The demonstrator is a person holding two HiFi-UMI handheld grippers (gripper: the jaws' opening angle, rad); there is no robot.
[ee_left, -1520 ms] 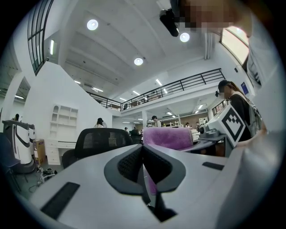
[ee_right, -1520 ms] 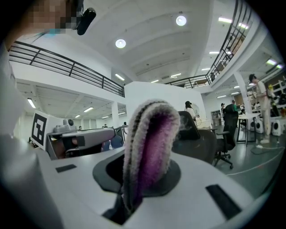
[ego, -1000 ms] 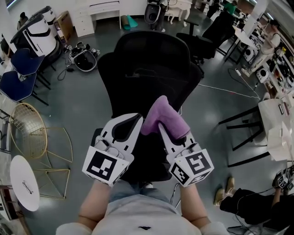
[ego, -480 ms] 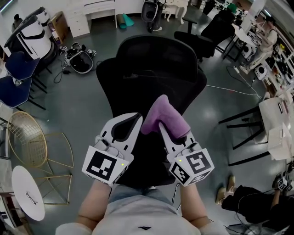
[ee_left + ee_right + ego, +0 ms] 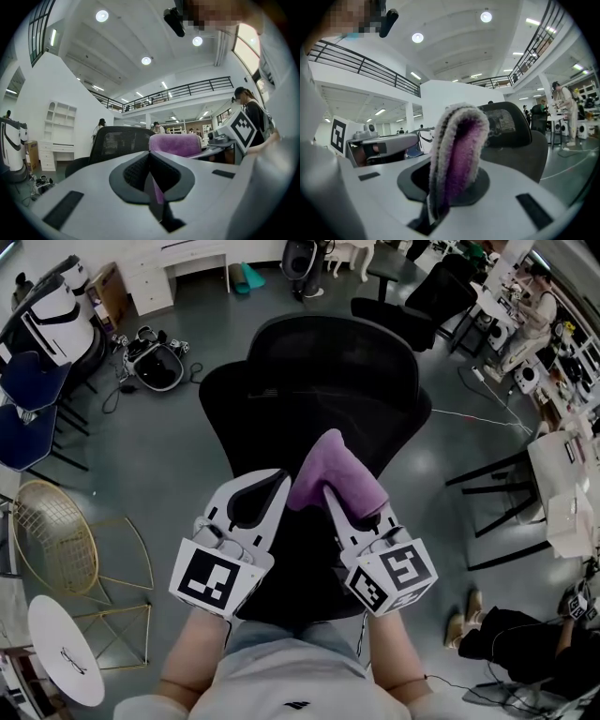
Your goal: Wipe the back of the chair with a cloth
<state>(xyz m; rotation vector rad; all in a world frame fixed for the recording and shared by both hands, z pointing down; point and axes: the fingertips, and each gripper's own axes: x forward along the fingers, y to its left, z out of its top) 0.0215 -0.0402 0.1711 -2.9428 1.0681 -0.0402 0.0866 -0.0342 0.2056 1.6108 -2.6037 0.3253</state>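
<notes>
Over the chair's near edge: both grippers are held side by side, tips pointed toward the chair (image 5: 328, 381).
Right gripper (image 5: 336, 498): the jaws are clamped on the cloth (image 5: 333, 470). The folded purple wad is pinched at its lower end, and the rest stands up past the tips.
Left gripper (image 5: 275, 486): the jaws are drawn together with nothing gripped. Only a thin seam is left between the pads.
Cloth: it is carried on the near side of the chair, just beside the left gripper's tip. In the right gripper view the chair's mesh back is seen behind it. Whether the two touch cannot be told.
Hidden: the chair's near part is covered by the grippers and the person's arms, and its base cannot be made out.
</notes>
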